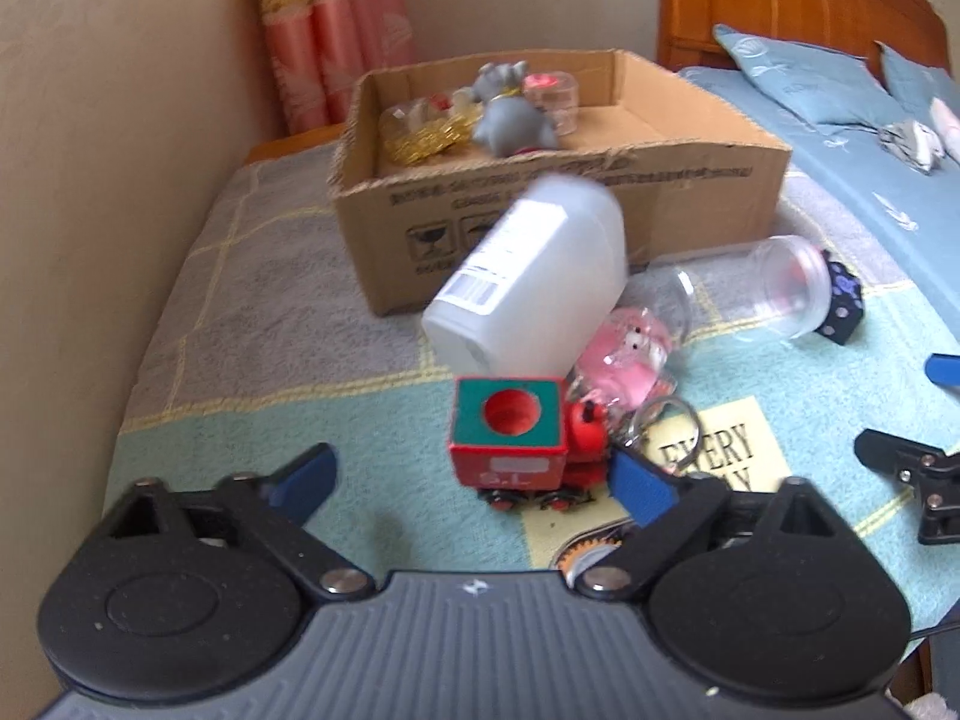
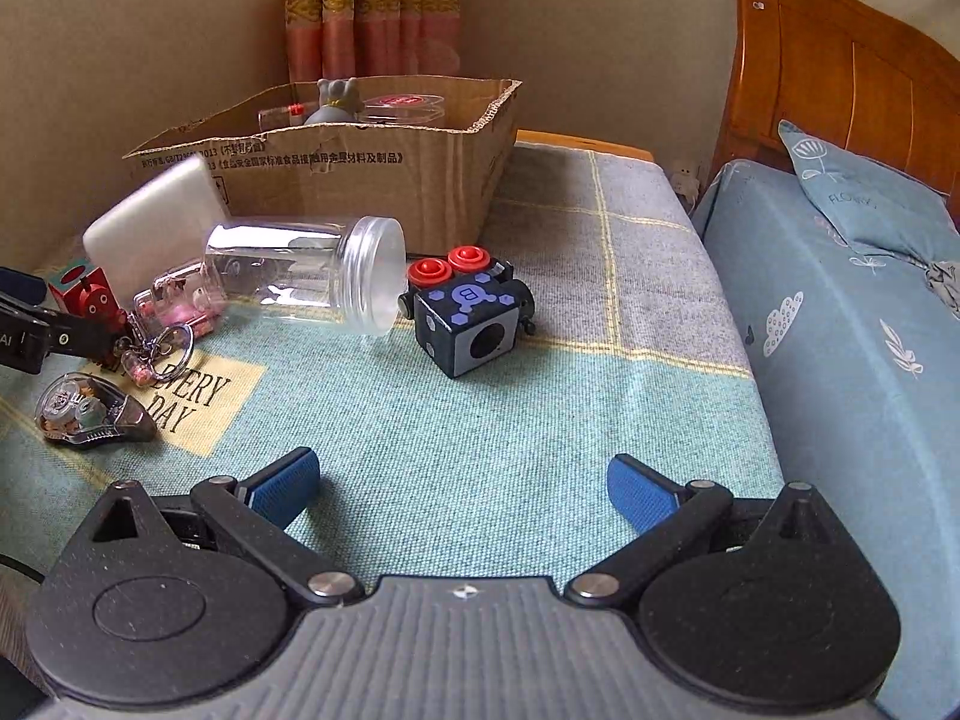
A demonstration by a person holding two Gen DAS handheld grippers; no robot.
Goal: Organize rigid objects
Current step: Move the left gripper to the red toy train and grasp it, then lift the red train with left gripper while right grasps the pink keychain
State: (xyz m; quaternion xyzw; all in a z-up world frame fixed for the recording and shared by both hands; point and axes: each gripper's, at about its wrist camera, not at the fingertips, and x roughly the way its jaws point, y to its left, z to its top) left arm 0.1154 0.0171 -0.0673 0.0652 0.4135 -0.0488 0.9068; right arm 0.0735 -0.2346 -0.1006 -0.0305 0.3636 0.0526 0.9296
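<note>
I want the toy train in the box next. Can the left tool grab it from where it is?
Probably yes. The toy train sits right in front of the left tool, whose blue pads stand apart on either side of it with nothing between. The white bottle leans just behind it.

The yellow patch (image 2: 180,402) on the blanket reads "EVERY DAY", the pillow (image 2: 864,204) says "FLOWER", the cardboard box (image 2: 360,180) carries blurred Chinese print with "2013", and the cube (image 2: 474,324) shows a "B".
</note>
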